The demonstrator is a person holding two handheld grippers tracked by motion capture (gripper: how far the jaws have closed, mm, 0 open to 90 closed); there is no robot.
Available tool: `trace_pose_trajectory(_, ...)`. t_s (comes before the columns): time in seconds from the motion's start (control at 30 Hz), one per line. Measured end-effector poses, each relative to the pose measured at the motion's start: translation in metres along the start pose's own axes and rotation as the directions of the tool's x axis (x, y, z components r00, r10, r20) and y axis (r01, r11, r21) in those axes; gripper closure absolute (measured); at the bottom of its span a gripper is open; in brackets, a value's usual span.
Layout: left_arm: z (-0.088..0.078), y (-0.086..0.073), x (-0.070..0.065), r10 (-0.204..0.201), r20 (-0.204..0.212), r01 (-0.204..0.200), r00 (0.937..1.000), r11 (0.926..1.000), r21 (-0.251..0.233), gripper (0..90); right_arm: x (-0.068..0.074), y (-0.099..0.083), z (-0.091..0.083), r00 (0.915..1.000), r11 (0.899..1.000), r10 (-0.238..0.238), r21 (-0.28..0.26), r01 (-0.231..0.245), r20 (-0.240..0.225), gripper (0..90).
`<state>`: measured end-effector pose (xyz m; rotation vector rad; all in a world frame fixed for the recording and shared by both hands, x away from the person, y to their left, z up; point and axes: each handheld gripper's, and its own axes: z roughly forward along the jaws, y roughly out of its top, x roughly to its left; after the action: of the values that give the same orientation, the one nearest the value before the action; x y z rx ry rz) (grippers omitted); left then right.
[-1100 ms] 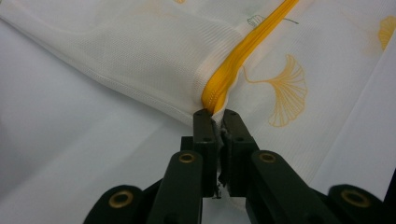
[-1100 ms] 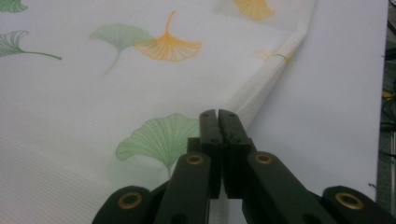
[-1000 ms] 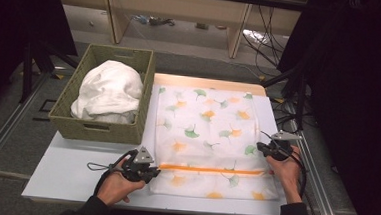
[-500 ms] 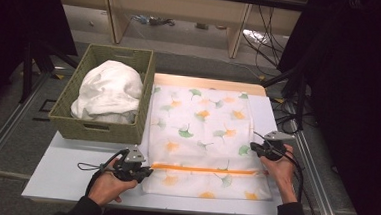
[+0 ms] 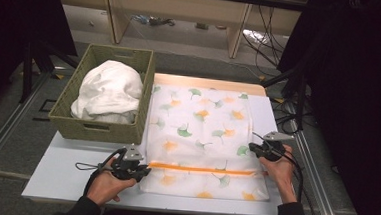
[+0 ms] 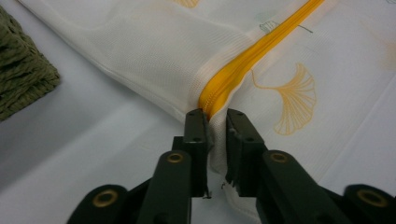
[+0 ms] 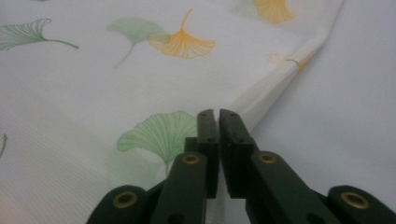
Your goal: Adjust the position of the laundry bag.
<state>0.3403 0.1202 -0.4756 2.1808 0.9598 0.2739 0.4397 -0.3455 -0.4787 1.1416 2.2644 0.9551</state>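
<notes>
Field notes, table side. A white mesh laundry bag printed with green and orange ginkgo leaves [image 5: 204, 138] lay flat on the pale grey table [image 5: 59, 179], just beside a woven olive-green basket [image 5: 102, 127] that held a heap of white cloth [image 5: 109, 90]. An orange zipper [image 5: 205, 169] ran across the bag near its front edge.

The left gripper [image 5: 142, 170] sat at the zipper's left end. In the left gripper view its jaws stood narrow, a slim gap between them, with the bag's corner fabric in that gap and the orange zipper's end [image 6: 219, 91] just ahead of the tips. The jaws had just been opening a little; whether the pads pressed the cloth firmly I could not tell.

The right gripper [image 5: 256, 149] rested at the bag's right edge, above the zipper line. Its jaws were almost together, seemingly pinching the folded hem [image 7: 275, 95].

Judgement: the step looked like anchoring the bag to work the zipper. To do it well, the right should keep the hem taut, the left should regrip squarely on the zipper end or its pull, and any pull should run along the zipper's line so the mesh did not bunch.
</notes>
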Motion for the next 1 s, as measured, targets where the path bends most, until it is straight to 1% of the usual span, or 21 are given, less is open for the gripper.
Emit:
trace_pose_trajectory(0.03, -0.001, 0.001, 0.001, 0.012, -0.008, -0.012, 0.9999, 0.9999, -0.001, 69.3, 0.0, 0.0, 0.0, 0.9999, 1.0, 0.016, -0.006, -0.016, 0.0, 83.9)
trace_pose_trajectory(0.07, -0.001, 0.002, 0.001, -0.009, -0.016, 0.009, 0.9998, 0.9999, 0.006, 69.3, 0.0, 0.0, -0.001, 0.9987, 0.999, 0.051, 0.003, -0.051, -0.004, 78.8)
trace_pose_trajectory(0.1, -0.004, 0.003, 0.0, -0.011, -0.031, 0.011, 0.9995, 0.9999, 0.003, 60.8, -0.001, -0.001, -0.003, 0.9979, 0.998, 0.065, -0.019, -0.065, -0.003, 71.8)
trace_pose_trajectory(0.17, -0.008, 0.007, -0.002, -0.012, -0.036, 0.012, 0.9993, 0.9998, -0.018, 57.7, -0.002, -0.001, -0.003, 0.998, 0.998, 0.062, -0.023, -0.062, -0.014, 67.8)
trace_pose_trajectory(0.27, -0.012, 0.011, -0.005, -0.013, -0.041, 0.011, 0.9991, 0.9988, -0.048, 43.6, -0.005, -0.004, -0.012, 0.9947, 0.993, 0.102, -0.05, -0.102, -0.014, 58.3)
trace_pose_trajectory(0.33, -0.012, 0.013, -0.008, -0.021, -0.016, 0.02, 0.9996, 0.9968, -0.077, 42.1, -0.006, -0.004, -0.014, 0.9932, 0.992, 0.113, -0.046, -0.114, -0.027, 56.9)
trace_pose_trajectory(0.37, -0.011, 0.014, -0.009, -0.022, -0.006, 0.021, 0.9997, 0.9966, -0.08, 41.0, -0.005, -0.005, -0.018, 0.9899, 0.989, 0.14, -0.052, -0.141, -0.02, 54.3)
trace_pose_trajectory(0.4, -0.01, 0.014, -0.012, -0.027, -0.009, 0.026, 0.9996, 0.9963, -0.082, 38.4, -0.008, -0.006, -0.019, 0.9926, 0.99, 0.119, -0.069, -0.121, -0.02, 51.6)
trace_pose_trajectory(0.47, -0.009, 0.016, -0.016, -0.017, 0.005, 0.018, 0.9998, 0.9952, -0.096, 35.9, -0.009, -0.007, -0.028, 0.9928, 0.991, 0.119, -0.063, -0.119, -0.011, 47.5)
trace_pose_trajectory(0.5, -0.007, 0.016, -0.018, -0.016, 0.017, 0.018, 0.9997, 0.9942, -0.106, 35.1, -0.009, -0.007, -0.03, 0.9917, 0.989, 0.129, -0.067, -0.129, -0.008, 45.8)
trace_pose_trajectory(0.53, -0.007, 0.017, -0.019, -0.015, 0.027, 0.018, 0.9995, 0.9938, -0.11, 34.0, -0.006, -0.008, -0.032, 0.9848, 0.982, 0.171, -0.07, -0.173, -0.026, 41.4)
trace_pose_trajectory(0.57, -0.007, 0.017, -0.019, -0.008, 0.028, 0.011, 0.9996, 0.9935, -0.113, 33.7, -0.009, -0.008, -0.034, 0.9907, 0.988, 0.135, -0.075, -0.136, -0.012, 39.3)
trace_pose_trajectory(0.6, -0.007, 0.018, -0.02, -0.013, 0.024, 0.015, 0.9996, 0.9931, -0.116, 32.9, -0.005, -0.009, -0.036, 0.9852, 0.983, 0.168, -0.072, -0.17, -0.033, 37.6)
trace_pose_trajectory(0.63, -0.007, 0.018, -0.02, -0.006, 0.026, 0.009, 0.9997, 0.9927, -0.12, 31.8, -0.007, -0.01, -0.038, 0.9901, 0.987, 0.14, -0.081, -0.14, -0.012, 33.9)
trace_pose_trajectory(0.67, -0.006, 0.019, -0.02, -0.009, 0.027, 0.012, 0.9996, 0.9922, -0.124, 31.4, -0.003, -0.01, -0.039, 0.9849, 0.981, 0.172, -0.084, -0.173, -0.02, 29.6)
trace_pose_trajectory(0.7, -0.006, 0.019, -0.021, -0.016, 0.032, 0.02, 0.9993, 0.9917, -0.127, 31.2, -0.005, -0.011, -0.041, 0.9881, 0.984, 0.152, -0.086, -0.153, -0.025, 27.5)
trace_pose_trajectory(0.8, -0.005, 0.021, -0.021, -0.013, 0.031, 0.017, 0.9994, 0.9915, -0.129, 30.3, -0.003, -0.016, -0.048, 0.9863, 0.982, 0.162, -0.097, -0.165, -0.03, 25.5)
trace_pose_trajectory(0.83, -0.004, 0.021, -0.021, -0.013, 0.04, 0.018, 0.9991, 0.9915, -0.129, 30.3, -0.002, -0.019, -0.052, 0.9875, 0.983, 0.158, -0.09, -0.157, 0.0, 23.4)
trace_pose_trajectory(0.87, -0.003, 0.021, -0.023, -0.023, 0.045, 0.029, 0.9987, 0.99, -0.138, 30.3, -0.002, -0.02, -0.052, 0.9858, 0.982, 0.167, -0.09, -0.168, -0.024, 23.2)
trace_pose_trajectory(0.97, 0.0, 0.024, -0.026, -0.017, 0.043, 0.023, 0.9989, 0.9892, -0.145, 30.3, 0.001, -0.028, -0.06, 0.9848, 0.981, 0.171, -0.091, -0.173, -0.029, 18.9)
trace_pose_trajectory(1.0, 0.001, 0.025, -0.026, -0.014, 0.049, 0.021, 0.9987, 0.9894, -0.144, 30.3, 0.002, -0.03, -0.064, 0.985, 0.981, 0.172, -0.087, -0.172, -0.001, 19.5)
